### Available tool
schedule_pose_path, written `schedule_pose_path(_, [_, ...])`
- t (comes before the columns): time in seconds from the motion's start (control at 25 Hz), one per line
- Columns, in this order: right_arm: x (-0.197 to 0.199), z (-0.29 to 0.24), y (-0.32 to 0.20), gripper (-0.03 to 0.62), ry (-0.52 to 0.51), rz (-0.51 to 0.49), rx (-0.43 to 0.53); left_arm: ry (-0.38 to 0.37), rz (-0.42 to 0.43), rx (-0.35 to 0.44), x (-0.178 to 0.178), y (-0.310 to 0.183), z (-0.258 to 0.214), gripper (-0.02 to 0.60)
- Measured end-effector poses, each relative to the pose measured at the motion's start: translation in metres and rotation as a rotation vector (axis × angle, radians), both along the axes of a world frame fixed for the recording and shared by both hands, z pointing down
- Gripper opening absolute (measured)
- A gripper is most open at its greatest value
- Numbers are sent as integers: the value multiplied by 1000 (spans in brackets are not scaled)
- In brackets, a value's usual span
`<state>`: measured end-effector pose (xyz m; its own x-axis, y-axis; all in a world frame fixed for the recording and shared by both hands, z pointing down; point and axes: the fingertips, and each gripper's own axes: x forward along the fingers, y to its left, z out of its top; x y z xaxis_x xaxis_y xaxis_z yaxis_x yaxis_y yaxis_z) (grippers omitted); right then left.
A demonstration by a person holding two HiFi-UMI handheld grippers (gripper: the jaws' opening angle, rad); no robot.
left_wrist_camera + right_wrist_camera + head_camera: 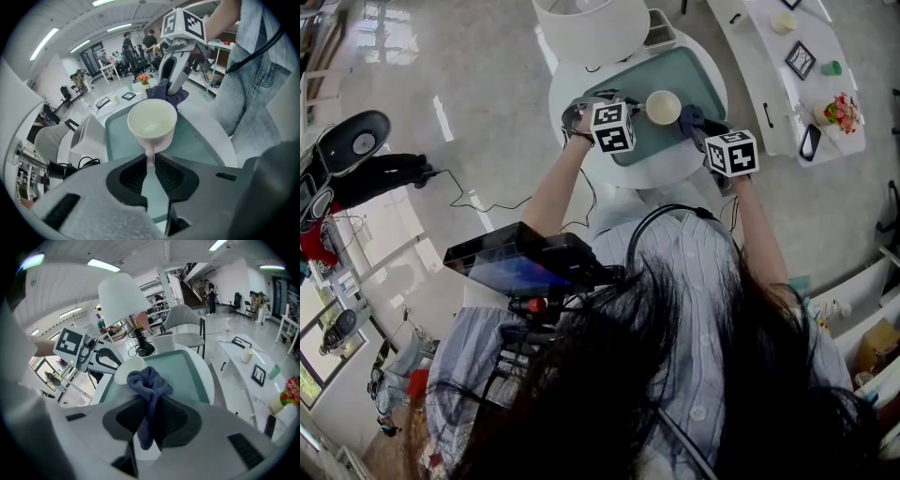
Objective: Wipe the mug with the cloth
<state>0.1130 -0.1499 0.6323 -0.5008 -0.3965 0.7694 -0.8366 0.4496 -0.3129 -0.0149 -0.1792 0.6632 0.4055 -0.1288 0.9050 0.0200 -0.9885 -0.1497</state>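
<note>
Left gripper view: your left gripper (151,161) pinches the smooth round white mug (152,123) by its handle (150,154).
Right gripper view: your right gripper (151,405) squeezes a soft blue cloth (146,379).

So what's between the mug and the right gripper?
Only the blue cloth, pinched by the right gripper and bunched against the mug; the right gripper view shows it.

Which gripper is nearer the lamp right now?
Left. The left gripper, clamped on the handle of the mug, is on the side toward the lamp; the right gripper, holding the cloth, is on the mug's far side.
</note>
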Motion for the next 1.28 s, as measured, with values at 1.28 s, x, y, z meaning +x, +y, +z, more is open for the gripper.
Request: schedule_pose_path(1.28, [-2, -1, -18, 107, -17, 3, 12, 565, -1454, -801, 23, 25, -35, 141])
